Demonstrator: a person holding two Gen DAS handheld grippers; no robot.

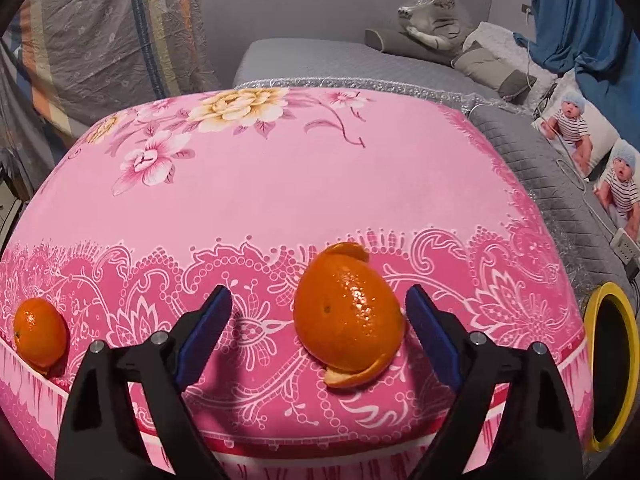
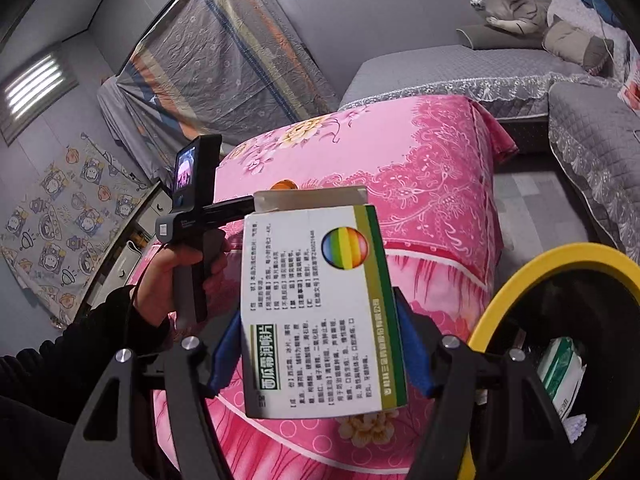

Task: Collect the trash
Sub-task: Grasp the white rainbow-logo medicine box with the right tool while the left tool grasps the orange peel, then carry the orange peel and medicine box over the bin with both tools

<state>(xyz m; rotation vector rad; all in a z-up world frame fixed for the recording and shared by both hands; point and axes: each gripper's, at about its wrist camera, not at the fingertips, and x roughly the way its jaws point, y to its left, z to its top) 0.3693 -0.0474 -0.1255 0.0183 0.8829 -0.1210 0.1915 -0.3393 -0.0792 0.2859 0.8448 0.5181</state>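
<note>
Peel: orange peel point(image 1: 347, 316) on pink tabletop point(image 1: 280, 184) — between spread fingers of left gripper point(image 1: 319, 312), untouched.
Box: medicine box point(image 2: 320, 312) clamped in right gripper point(image 2: 320, 354) fingers — beside yellow-rimmed bin point(image 2: 520, 280).

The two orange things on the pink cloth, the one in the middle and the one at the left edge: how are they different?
The middle orange peel is a hollow shell with torn, curling edges; the left orange looks whole and round. The peel appears bigger and sits between the left gripper's open fingers, nearer the right one; the left orange lies off to the side, outside them. Both are shiny orange and rest on the pink floral cloth.
</note>
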